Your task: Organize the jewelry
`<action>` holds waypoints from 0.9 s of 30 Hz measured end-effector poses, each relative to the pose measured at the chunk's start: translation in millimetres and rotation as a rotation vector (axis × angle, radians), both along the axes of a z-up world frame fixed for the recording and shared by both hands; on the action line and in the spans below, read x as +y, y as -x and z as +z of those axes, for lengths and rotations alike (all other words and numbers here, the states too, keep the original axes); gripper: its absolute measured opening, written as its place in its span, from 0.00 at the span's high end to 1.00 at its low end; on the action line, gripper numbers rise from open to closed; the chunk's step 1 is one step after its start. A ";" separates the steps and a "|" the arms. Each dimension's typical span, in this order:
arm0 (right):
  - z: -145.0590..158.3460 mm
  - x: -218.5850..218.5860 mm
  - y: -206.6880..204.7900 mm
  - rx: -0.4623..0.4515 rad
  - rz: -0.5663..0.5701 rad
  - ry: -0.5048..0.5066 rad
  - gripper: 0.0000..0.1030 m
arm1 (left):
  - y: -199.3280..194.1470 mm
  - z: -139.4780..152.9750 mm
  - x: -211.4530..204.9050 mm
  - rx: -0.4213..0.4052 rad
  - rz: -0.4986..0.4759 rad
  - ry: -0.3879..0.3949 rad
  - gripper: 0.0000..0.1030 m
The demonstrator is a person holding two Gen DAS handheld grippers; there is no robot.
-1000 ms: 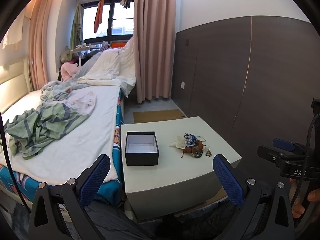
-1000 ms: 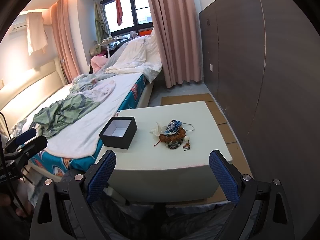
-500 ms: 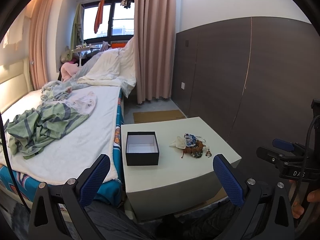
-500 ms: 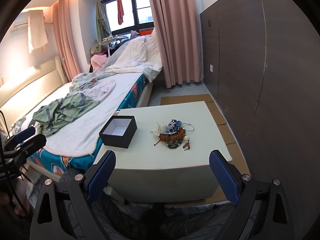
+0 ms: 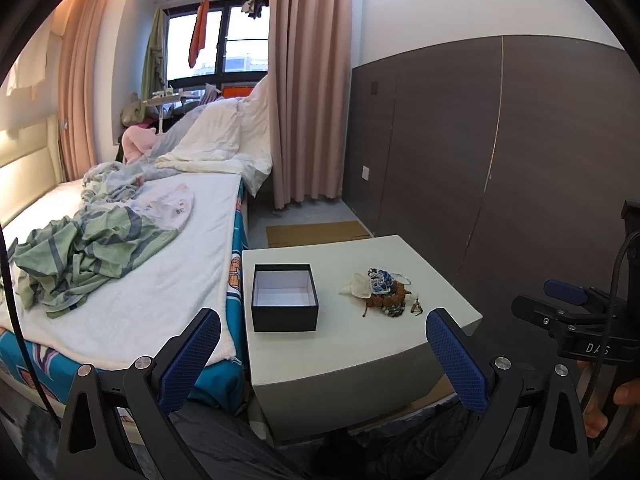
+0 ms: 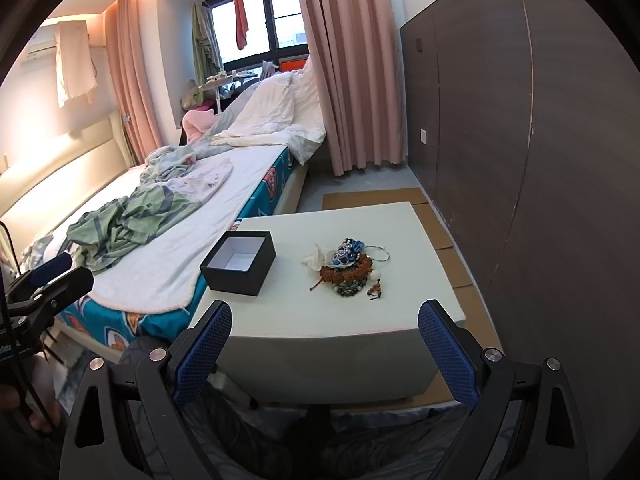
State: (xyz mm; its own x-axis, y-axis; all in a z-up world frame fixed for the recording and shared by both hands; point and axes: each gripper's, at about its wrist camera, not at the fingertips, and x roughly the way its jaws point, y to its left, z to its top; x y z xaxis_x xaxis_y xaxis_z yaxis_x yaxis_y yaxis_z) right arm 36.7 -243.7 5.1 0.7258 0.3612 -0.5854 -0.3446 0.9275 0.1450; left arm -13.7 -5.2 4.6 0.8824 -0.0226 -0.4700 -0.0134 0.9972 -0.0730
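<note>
An open black box (image 5: 285,298) with a white inside stands on the left part of a pale low table (image 5: 352,344); it also shows in the right wrist view (image 6: 239,262). A pile of jewelry (image 5: 386,292), with beaded bracelets, a blue piece, a thin ring and a white cloth, lies to the right of the box; it shows in the right wrist view (image 6: 348,266) too. My left gripper (image 5: 320,356) is open and empty, held back from the table's near edge. My right gripper (image 6: 324,354) is open and empty, also short of the table (image 6: 332,320).
A bed (image 5: 132,280) with a white cover and a crumpled green striped cloth (image 5: 84,256) touches the table's left side. A dark panelled wall (image 5: 500,168) runs along the right. Cardboard (image 5: 316,234) lies on the floor behind the table. Pink curtains (image 5: 304,100) hang at the back.
Both views have shifted only slightly. The box and the jewelry have not moved, and both grippers stay open.
</note>
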 end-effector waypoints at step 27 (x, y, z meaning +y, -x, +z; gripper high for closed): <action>-3.8 0.1 -2.4 0.012 0.005 -0.013 0.08 | -5.6 -7.3 0.1 0.008 0.001 -0.003 0.01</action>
State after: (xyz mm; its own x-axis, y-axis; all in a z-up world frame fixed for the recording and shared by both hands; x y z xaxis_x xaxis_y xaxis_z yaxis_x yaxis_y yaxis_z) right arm 39.1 -243.6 1.4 0.7170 0.3727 -0.5892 -0.3477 0.9237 0.1612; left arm -8.1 -5.1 -2.8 0.8785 -0.0207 -0.4773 -0.0146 0.9974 -0.0700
